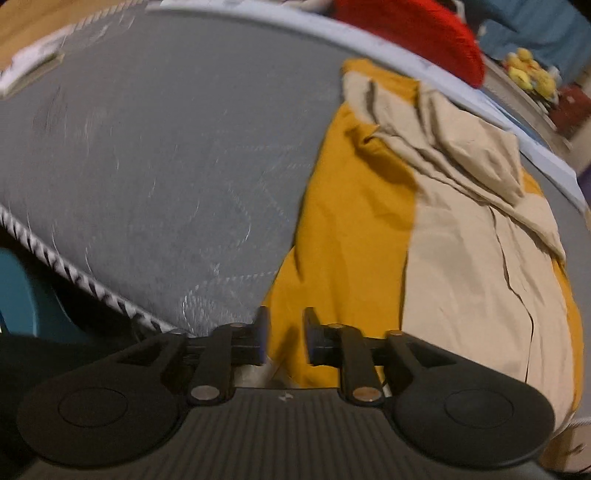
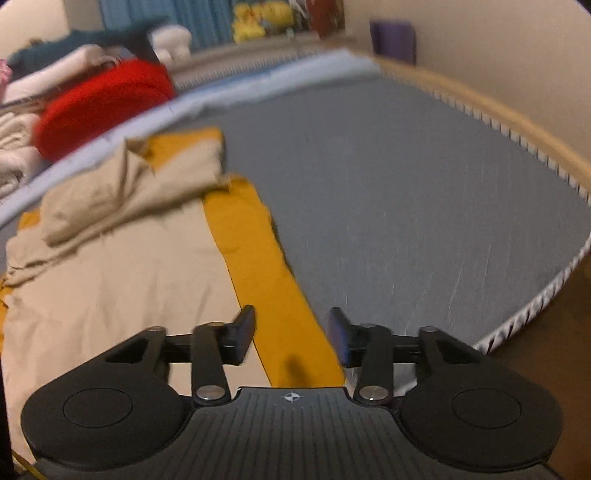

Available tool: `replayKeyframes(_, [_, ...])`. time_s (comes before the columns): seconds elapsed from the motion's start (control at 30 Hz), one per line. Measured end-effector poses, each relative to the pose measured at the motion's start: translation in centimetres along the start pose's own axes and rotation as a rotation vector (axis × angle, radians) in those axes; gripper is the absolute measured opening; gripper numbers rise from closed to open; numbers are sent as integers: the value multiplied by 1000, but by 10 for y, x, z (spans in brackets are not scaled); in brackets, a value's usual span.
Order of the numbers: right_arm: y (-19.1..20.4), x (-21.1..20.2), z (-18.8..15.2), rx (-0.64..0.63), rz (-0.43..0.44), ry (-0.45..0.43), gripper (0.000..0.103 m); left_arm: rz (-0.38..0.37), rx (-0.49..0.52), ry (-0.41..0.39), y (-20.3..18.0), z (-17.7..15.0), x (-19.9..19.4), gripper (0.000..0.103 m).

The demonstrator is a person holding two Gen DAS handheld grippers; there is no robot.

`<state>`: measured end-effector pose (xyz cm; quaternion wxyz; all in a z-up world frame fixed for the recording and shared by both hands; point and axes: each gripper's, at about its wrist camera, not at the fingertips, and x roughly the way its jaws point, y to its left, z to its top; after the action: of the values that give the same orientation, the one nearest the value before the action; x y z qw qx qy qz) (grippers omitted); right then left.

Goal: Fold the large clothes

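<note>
Both hand-held grippers parted, left hand-held gripper (image 1: 286,341), right hand-held gripper (image 2: 291,336), over mustard-and-beige garment (image 2: 122,280)

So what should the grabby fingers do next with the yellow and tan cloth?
Probably lower both and pinch the near edge. The left gripper and right gripper are open and hold nothing, each over the near yellow edge of the garment, which lies partly folded on the grey mattress.

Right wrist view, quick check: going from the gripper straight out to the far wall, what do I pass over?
Right gripper, open → yellow strip of the garment → bunched beige fabric → pale blue sheet edge → red cloth pile → yellow toys at the far wall.
</note>
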<state>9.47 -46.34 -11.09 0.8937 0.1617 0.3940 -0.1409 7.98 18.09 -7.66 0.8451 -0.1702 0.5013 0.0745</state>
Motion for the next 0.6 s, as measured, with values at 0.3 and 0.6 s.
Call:
replayKeyframes(0.3, [-14,44,-16,52,-37,143,48,32,68,72,-4,-5,23,54])
replayKeyframes(0.6, [-18,40,-23,41,-48,154,10,60,149,28,-10,-9,18,1])
